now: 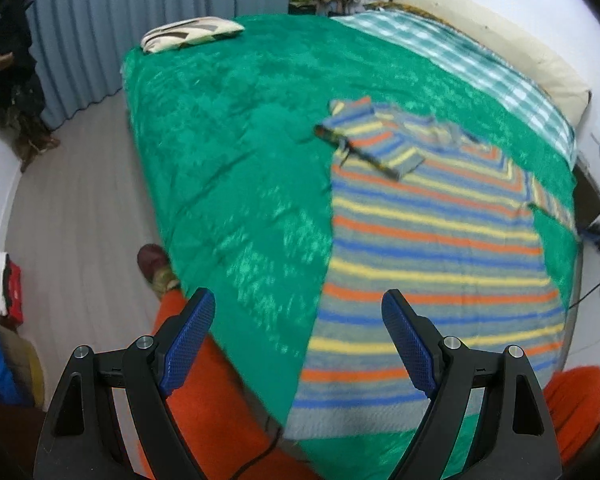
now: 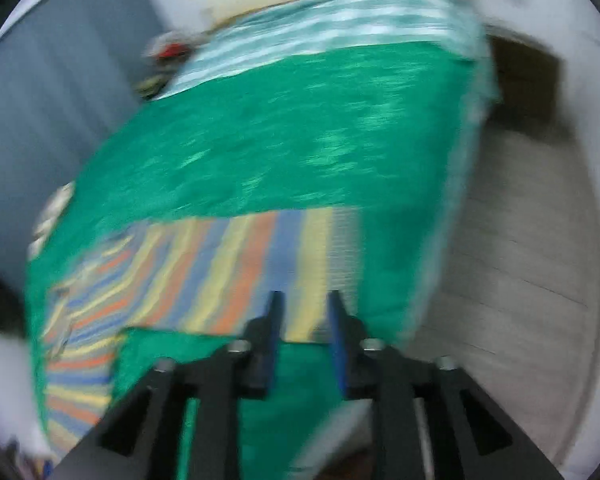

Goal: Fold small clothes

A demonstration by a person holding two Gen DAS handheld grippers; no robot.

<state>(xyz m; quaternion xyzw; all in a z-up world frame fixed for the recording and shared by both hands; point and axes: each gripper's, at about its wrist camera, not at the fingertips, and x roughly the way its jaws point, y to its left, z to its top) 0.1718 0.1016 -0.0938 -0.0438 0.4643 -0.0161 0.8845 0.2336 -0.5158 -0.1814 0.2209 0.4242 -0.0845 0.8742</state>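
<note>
Both tools hang over the bed (image 1: 228, 152) with nothing in them. Left tool (image 1: 298, 340) has its jaws wide apart above the near edge of the bed, over the hem end of the shirt (image 1: 432, 248). Right tool (image 2: 304, 320) shows a narrow gap between its blue pads, and I see no cloth in that gap; the right wrist view is blurred, so fine detail is lost.

Taking the bed as the landmark, largest first. A green blanket (image 1: 240, 120) covers nearly all of it. At the far end of the bed lie a checked cloth (image 1: 460, 56) and a long cream pillow (image 1: 492, 36); a small patterned cushion (image 1: 192, 32) sits at the far left corner. The striped shirt lies flat on the right half of the bed, hem toward the near edge, collar toward the far end.

Its 1 sleeve (image 1: 376, 140) on the left lies folded in across the chest, which reads as a first fold made to narrow the body. The other sleeve (image 1: 552, 204) reaches to the right edge of the bed and looks unfolded, so that side probably comes next. Below the near edge of the bed, orange trouser legs (image 1: 204, 380) and a shoe (image 1: 154, 264) show the person standing close.
</note>
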